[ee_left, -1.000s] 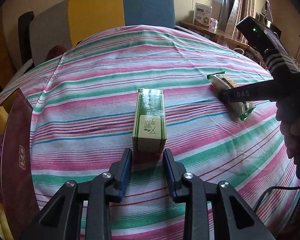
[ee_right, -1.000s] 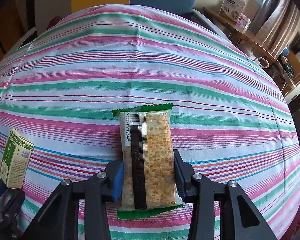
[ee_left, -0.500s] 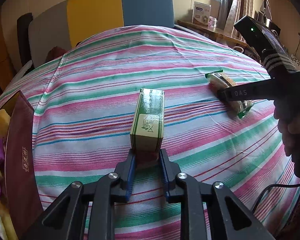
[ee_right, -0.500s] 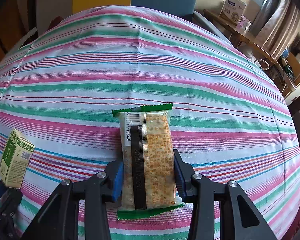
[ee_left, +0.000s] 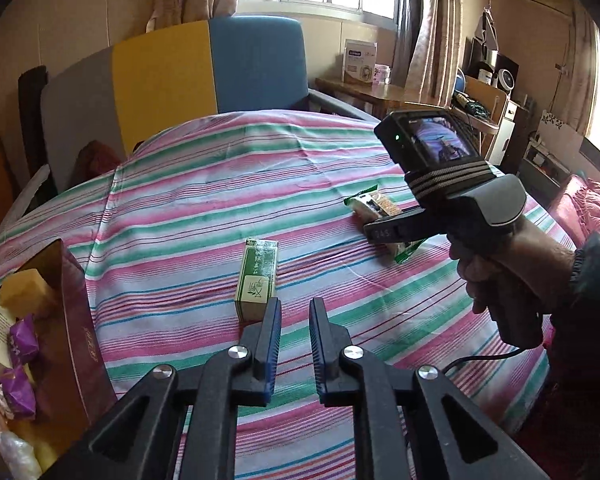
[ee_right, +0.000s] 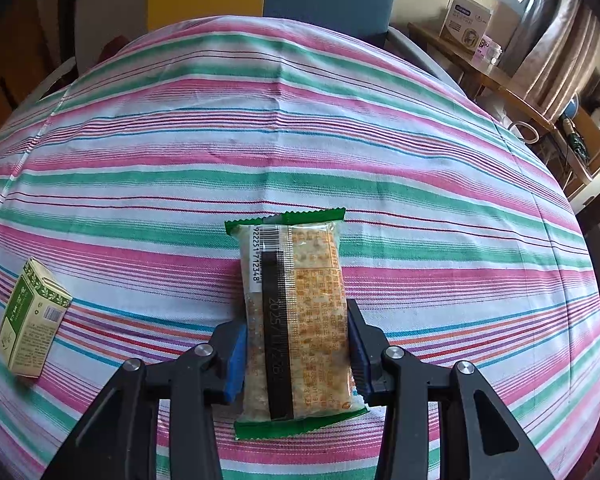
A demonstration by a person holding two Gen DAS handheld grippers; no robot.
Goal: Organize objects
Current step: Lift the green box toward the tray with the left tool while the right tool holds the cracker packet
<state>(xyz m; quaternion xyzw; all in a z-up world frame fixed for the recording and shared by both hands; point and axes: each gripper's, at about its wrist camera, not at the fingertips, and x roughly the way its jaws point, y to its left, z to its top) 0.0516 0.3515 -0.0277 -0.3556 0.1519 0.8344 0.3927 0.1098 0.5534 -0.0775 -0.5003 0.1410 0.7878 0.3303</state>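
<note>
Basically: striped tablecloth (ee_right: 300, 152); maroon box (ee_left: 76, 336) at its left edge. Green carton (ee_left: 257, 280) lies mid-cloth, just beyond left gripper (ee_left: 295, 320), whose jaws are pinched narrow with nothing between. Right gripper (ee_right: 296, 344) clamps cracker packet (ee_right: 296, 312), flat on cloth, right of carton.
</note>
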